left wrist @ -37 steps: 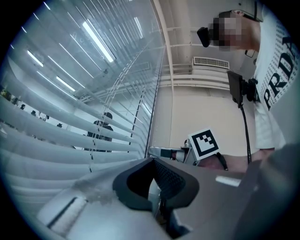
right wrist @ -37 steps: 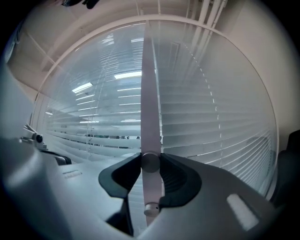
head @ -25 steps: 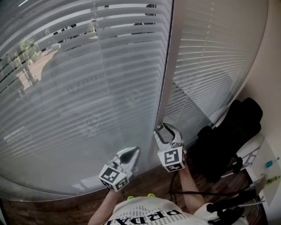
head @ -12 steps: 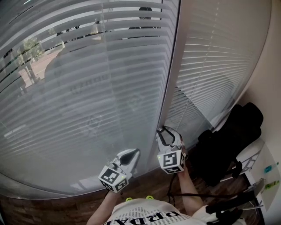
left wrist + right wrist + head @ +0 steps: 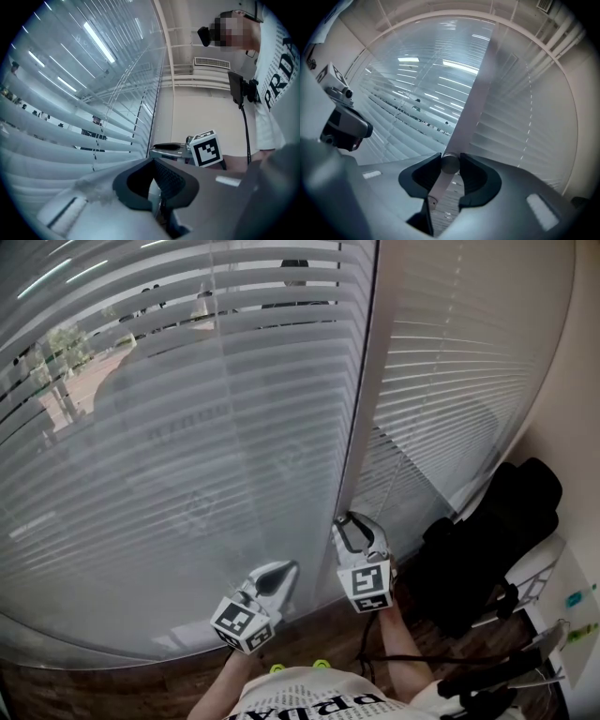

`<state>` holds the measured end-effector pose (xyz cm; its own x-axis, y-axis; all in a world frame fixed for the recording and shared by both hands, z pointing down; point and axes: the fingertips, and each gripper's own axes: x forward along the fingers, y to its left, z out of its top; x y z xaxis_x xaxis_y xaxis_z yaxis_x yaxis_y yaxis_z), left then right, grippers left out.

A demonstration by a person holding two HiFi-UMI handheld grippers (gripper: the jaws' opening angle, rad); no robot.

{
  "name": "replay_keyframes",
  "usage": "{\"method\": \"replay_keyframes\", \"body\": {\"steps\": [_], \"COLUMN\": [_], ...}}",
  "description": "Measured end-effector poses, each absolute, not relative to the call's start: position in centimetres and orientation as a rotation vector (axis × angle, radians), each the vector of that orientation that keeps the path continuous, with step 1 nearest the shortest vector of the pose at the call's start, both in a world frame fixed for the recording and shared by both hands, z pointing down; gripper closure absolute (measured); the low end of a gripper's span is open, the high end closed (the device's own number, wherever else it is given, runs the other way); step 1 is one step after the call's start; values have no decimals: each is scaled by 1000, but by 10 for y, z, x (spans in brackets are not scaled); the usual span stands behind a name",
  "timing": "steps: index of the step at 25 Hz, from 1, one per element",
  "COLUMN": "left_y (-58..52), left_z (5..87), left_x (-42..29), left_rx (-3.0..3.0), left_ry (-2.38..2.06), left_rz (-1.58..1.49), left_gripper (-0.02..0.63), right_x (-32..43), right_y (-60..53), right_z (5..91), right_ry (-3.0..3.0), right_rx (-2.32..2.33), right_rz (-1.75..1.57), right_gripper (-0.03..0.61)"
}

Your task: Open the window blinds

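White slatted blinds (image 5: 187, 427) cover the wide left pane, and a second set (image 5: 450, 381) covers the right pane past the pale mullion (image 5: 361, 409). The top left slats let some street show through. A thin tilt wand (image 5: 389, 486) hangs in front of the right blinds. My right gripper (image 5: 352, 526) points level at the mullion's foot. Its jaws have just been closing and now pinch the wand's rounded end (image 5: 450, 164) between the pads (image 5: 471, 176). Lower left, my left gripper (image 5: 279, 570) is shut and holds nothing (image 5: 154, 185), close to the left blinds.
A black chair (image 5: 478, 549) stands against the right wall, close to my right arm. A white desk edge (image 5: 553, 568) and a black stand (image 5: 497, 681) lie further right. Dark wood floor (image 5: 94, 690) runs under the window, with a cable beside my right arm.
The right gripper's jaws have narrowed onto the wand's end. Both hands stay where they were. The head view has shifted slightly.
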<state>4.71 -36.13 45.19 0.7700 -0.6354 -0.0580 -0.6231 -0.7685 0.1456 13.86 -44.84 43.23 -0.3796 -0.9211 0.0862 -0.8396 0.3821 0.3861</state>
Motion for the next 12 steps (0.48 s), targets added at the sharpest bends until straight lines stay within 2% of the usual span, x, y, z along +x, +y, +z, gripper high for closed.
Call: {"method": "replay_keyframes", "body": {"steps": [12], "left_y": [-360], "left_z": [454], "left_x": [51], "left_rx": [2844], "left_ry": [-1002], "left_rz": [-152], "left_gripper": [621], "right_x": [141], "right_y": [-451], "right_z": [431], "right_ry": [-2451], "right_rx": [1610], "right_rz": [-238], "right_gripper": [445]}}
